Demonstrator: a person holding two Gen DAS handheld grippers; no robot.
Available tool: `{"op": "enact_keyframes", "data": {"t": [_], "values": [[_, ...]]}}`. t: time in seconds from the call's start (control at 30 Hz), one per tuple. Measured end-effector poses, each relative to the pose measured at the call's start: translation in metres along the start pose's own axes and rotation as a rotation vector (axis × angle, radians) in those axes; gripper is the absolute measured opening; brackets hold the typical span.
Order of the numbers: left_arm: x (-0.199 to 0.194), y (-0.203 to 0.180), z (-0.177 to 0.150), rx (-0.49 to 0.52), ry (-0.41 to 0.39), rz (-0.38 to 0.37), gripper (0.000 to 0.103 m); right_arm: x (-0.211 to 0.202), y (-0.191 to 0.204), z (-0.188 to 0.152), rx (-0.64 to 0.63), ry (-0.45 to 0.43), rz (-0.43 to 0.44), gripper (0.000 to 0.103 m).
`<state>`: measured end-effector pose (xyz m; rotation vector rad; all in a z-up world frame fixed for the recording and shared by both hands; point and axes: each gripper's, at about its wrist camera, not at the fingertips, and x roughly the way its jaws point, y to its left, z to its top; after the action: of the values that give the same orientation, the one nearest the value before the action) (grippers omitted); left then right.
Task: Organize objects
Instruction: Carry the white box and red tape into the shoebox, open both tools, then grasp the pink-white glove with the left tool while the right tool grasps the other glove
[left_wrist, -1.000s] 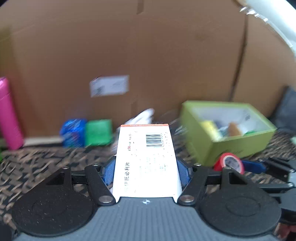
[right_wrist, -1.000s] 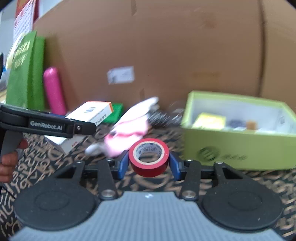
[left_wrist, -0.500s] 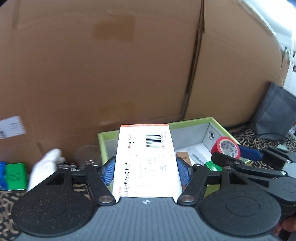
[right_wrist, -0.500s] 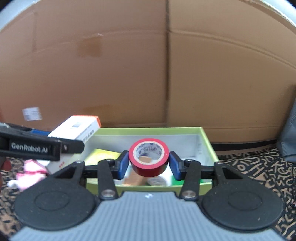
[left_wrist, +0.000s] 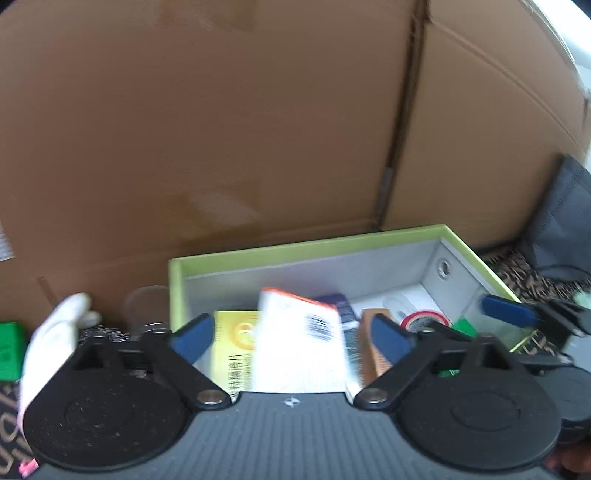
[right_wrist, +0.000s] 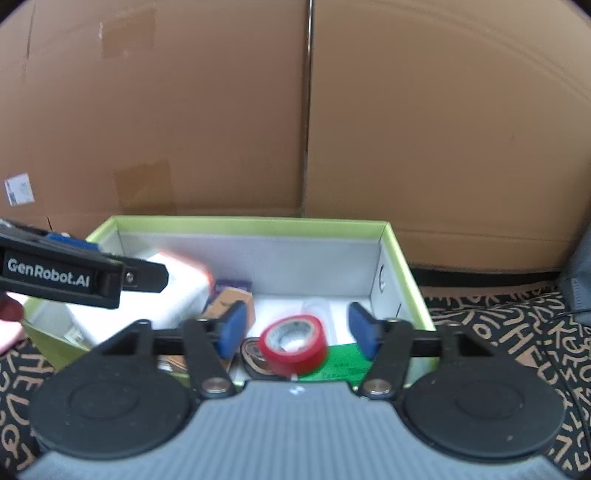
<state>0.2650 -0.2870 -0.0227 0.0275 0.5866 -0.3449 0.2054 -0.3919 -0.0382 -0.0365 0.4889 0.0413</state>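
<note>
A lime-green box (left_wrist: 306, 246) (right_wrist: 251, 221) with a grey inside stands against a cardboard wall. My left gripper (left_wrist: 291, 338) hangs over its left part, its jaws opening. The white medicine carton (left_wrist: 303, 354) (right_wrist: 173, 291) with an orange edge is blurred, tilted between the blue pads and free of both. My right gripper (right_wrist: 297, 331) is over the box's right part, jaws opening too. The red tape roll (right_wrist: 293, 345) (left_wrist: 424, 321) sits loose between its pads, touching neither, low in the box.
Inside the box lie a yellow carton (left_wrist: 236, 343), a brown carton (right_wrist: 232, 299) and a green packet (right_wrist: 343, 362). Left of the box are a white glove (left_wrist: 55, 332), a clear cup (left_wrist: 144, 306) and a green block (left_wrist: 9, 343). A dark bag (left_wrist: 565, 221) stands right.
Both grippers swung right over the green box, then opened. The white carton slipped from the left pads and the red tape roll dropped from the right pads into the box.
</note>
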Motion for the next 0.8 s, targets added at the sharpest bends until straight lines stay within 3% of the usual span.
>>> {"op": "enact_keyframes", "data": {"t": [0.17, 0.2, 0.33, 0.47, 0.8], "values": [[-0.04, 0.015, -0.019, -0.013, -0.05, 0.055, 0.101, -0.043, 0.013, -0.014, 0.043, -0.097, 0.008, 0.099], [-0.048, 0.018, -0.024, -0.006, -0.06, 0.069, 0.101, -0.051, 0.018, -0.019, 0.056, -0.111, 0.015, 0.101], [-0.08, 0.037, -0.053, 0.0, -0.084, 0.119, 0.101, -0.071, 0.037, -0.034, 0.105, -0.121, 0.066, 0.103], [-0.108, 0.07, -0.08, -0.05, -0.055, 0.146, 0.101, -0.079, 0.062, -0.048, 0.135, -0.097, 0.128, 0.103], [-0.147, 0.159, -0.123, -0.111, -0.016, 0.295, 0.101, -0.079, 0.169, -0.064, 0.031, -0.019, 0.304, 0.103]]}}
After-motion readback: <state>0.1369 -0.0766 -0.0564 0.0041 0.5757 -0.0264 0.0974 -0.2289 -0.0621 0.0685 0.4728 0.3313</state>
